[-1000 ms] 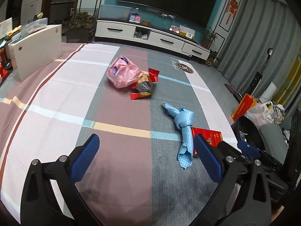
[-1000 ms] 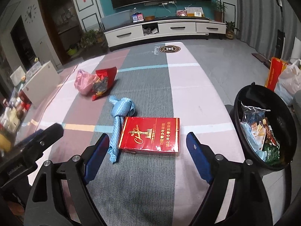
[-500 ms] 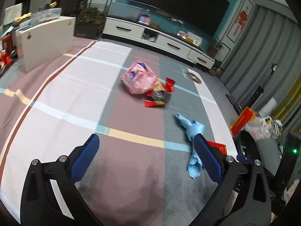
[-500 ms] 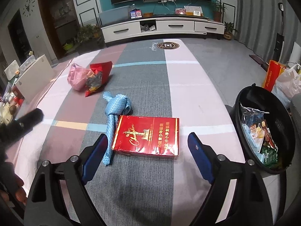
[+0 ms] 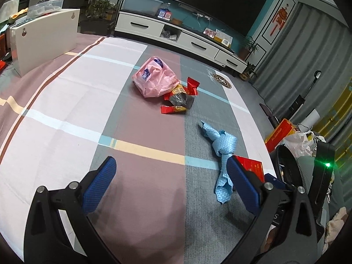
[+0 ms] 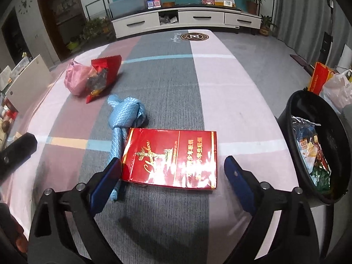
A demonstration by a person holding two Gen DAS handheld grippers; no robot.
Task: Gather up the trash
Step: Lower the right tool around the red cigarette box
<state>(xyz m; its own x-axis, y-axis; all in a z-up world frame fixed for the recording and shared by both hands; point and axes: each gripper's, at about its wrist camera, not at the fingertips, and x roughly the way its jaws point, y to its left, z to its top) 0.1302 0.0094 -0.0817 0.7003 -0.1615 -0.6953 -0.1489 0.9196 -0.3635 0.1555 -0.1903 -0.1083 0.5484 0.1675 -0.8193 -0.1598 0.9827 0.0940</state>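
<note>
Jaws standing wide, nothing gripped.
Right gripper point(image 6: 172, 170), jaws just opening, is framing red carton point(image 6: 170, 157) lettered "Chunghwa"; left gripper point(image 5: 170, 177) is hovering open.

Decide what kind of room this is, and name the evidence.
Most likely a home living room: a large wall television above a low white media cabinet, potted plants, and floor-length grey curtains.

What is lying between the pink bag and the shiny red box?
The knotted blue cloth lies between the pink bag and the red box, past a red snack wrapper beside the bag. The right claw's view shows it.
</note>
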